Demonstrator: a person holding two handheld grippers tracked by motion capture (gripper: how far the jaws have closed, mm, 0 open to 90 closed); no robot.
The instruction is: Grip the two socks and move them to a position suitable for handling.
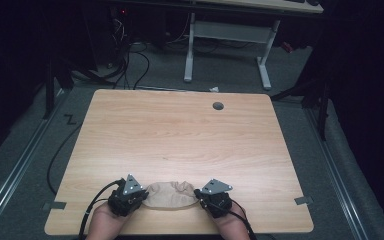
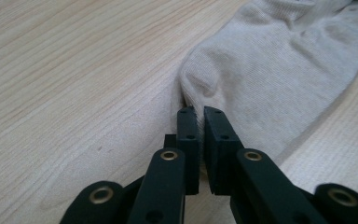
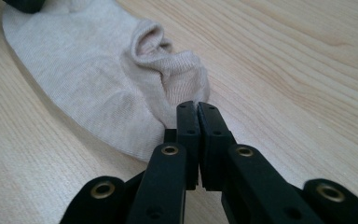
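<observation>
Beige knit sock (image 1: 169, 196) lies flat at the near edge of the wooden surface (image 1: 180, 130), soft and light, so you pinch its ends, where your left gripper (image 2: 199, 111) and right gripper (image 3: 197, 105) are closed on fabric.

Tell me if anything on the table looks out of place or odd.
Nothing stands out. A beige sock lies a bit rumpled near the table's front edge, between the left gripper and right gripper, each shut at one end of it.
</observation>
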